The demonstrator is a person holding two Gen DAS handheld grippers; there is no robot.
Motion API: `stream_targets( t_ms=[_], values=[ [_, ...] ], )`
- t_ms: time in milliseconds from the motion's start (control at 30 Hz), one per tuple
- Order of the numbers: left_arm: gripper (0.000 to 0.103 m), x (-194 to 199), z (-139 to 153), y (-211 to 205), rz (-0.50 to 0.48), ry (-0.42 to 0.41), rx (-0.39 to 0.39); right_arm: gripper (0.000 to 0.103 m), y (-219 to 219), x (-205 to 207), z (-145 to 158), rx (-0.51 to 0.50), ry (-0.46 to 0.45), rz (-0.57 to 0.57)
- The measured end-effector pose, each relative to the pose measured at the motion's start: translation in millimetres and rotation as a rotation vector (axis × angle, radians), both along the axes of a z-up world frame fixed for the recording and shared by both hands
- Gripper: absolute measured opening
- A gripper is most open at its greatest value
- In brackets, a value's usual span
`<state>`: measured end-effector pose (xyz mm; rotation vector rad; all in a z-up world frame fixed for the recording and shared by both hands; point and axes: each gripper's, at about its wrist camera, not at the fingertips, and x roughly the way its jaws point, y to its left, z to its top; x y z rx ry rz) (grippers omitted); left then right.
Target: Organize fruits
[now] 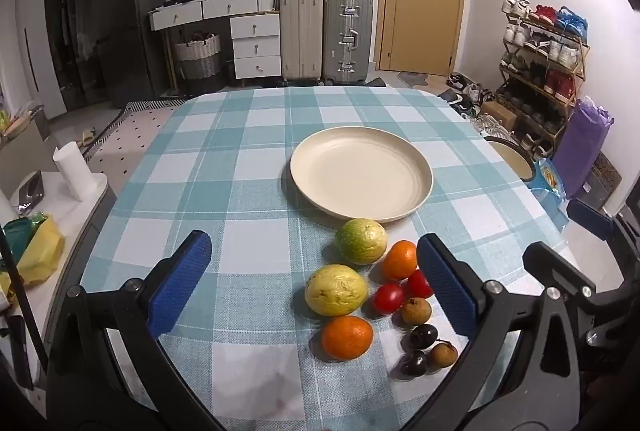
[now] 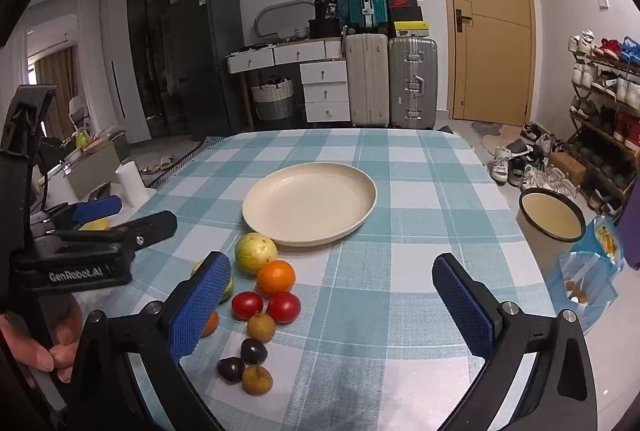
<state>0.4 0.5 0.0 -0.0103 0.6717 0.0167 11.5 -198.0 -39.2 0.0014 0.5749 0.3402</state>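
Fruits lay clustered low-centre on the checked bench [image 1: 240, 167]: two guavas [image 1: 337, 290], two oranges [image 1: 347, 337], two tomatoes [image 1: 388, 298], longans, dark plums. Cream plate [image 1: 362, 178] sat bare just beyond. Left gripper [image 2: 120, 215], marked "GenRobot.AI", and right gripper [image 2: 332, 307]: fingers spread, holding nothing.

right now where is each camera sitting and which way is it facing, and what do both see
Left wrist: on the left gripper, low over the near table edge, facing the cream plate and door; its blue pads show, the fruit cluster right of centre, the right gripper at right.
Right wrist: on the right gripper, facing likewise; fruit lies left, with the left gripper and holding hand.
Shared: plate, guavas, checked tablecloth, suitcases, door.
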Motion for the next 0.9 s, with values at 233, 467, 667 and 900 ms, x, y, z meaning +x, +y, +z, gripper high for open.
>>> stream_targets(
  t_ms=[233,467,667,900],
  values=[
    [0.102,0,0,-10,-0.002,0.006,0.005,0.103,5,-4,4,-0.028,-0.032,0.013],
    [0.102,-5,0,1,0.002,-0.006,-0.035,0.103,9,-4,6,-0.035,-0.023,0.015],
    [0.102,-6,-2,5,-0.002,-0.012,-0.05,0.103,9,-3,7,-0.031,-0.024,0.015],
    [0.102,-5,-5,6,-0.001,-0.014,-0.041,0.103,9,-7,6,-0.028,-0.03,0.017]
  ],
)
